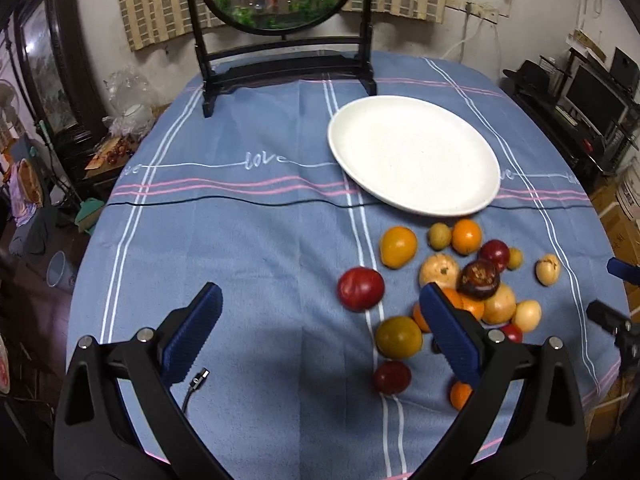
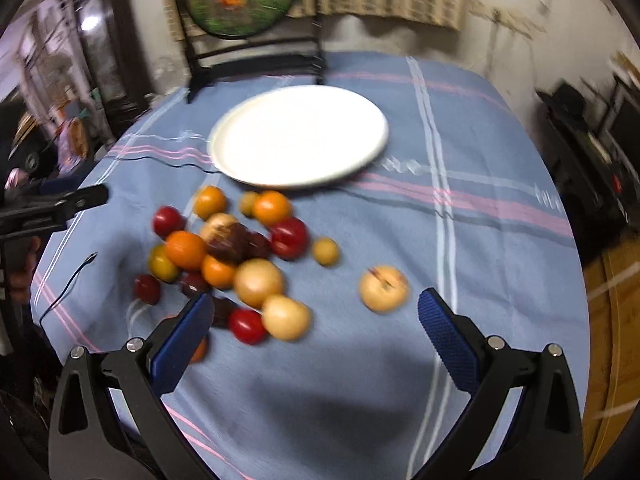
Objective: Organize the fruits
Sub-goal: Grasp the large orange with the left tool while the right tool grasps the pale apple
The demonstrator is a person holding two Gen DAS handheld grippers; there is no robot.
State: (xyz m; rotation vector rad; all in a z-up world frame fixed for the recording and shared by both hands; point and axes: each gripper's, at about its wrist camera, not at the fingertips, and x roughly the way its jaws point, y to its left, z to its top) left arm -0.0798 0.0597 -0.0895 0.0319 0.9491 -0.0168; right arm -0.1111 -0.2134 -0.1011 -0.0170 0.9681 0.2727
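Observation:
A white plate (image 1: 414,160) lies empty on the blue tablecloth; it also shows in the right wrist view (image 2: 298,136). Several fruits lie loose in front of it: a red one (image 1: 360,289), a yellow-orange one (image 1: 398,246), an orange (image 1: 466,236), a dark brown one (image 1: 479,279). A tan fruit (image 2: 384,288) lies apart to the right of the pile (image 2: 236,256). My left gripper (image 1: 320,304) is open and empty above the cloth, left of the pile. My right gripper (image 2: 316,312) is open and empty, near the pile's front edge.
A black stand with a round goldfish picture (image 1: 280,40) stands at the table's far side. A thin black cable (image 1: 224,200) runs across the cloth. A small plug (image 1: 198,380) lies near my left finger. The table edge curves off on both sides.

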